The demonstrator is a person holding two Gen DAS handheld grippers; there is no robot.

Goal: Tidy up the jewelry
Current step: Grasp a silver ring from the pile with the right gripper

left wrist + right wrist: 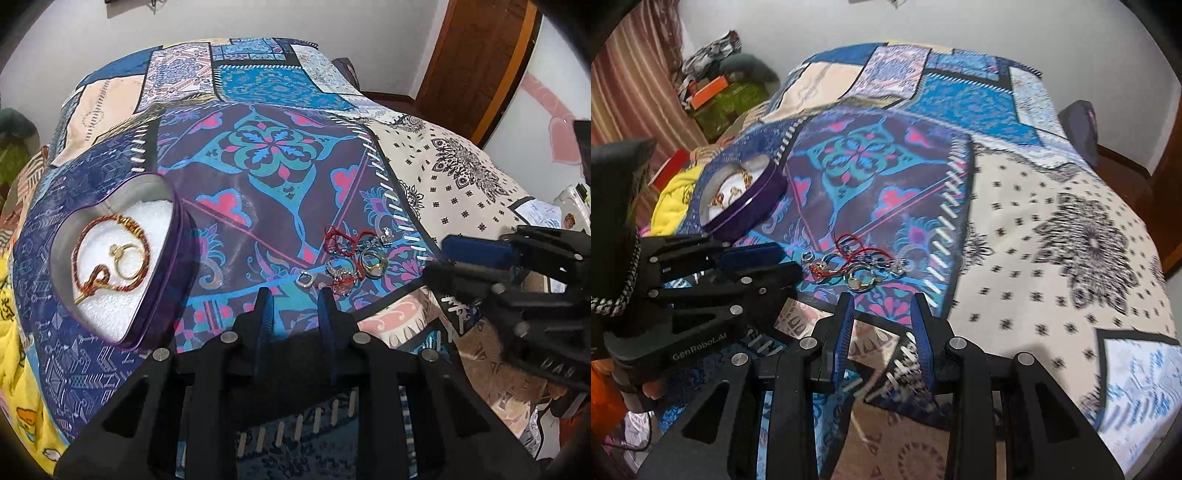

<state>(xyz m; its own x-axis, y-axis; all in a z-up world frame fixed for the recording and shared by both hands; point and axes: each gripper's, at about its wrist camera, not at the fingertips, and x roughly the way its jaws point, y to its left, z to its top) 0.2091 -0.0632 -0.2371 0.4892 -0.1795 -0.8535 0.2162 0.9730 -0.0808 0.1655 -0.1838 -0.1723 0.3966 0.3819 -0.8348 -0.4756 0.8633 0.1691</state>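
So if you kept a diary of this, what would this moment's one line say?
left gripper: open, empty | right gripper: open, empty | purple heart-shaped tin: holds braided bracelet, gold ring | loose jewelry pile: on patchwork bedspread

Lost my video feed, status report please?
Left gripper and right gripper open, empty. Bracelet, ring in tin. Jewelry pile on bedspread. Nothing blocking.

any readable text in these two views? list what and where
"GenRoboLAI" or close to it, last letters unclear: on the body of the left gripper, seen in the right wrist view.
Printed items at the far right edge of the left wrist view: too small to read.
Nothing else legible.
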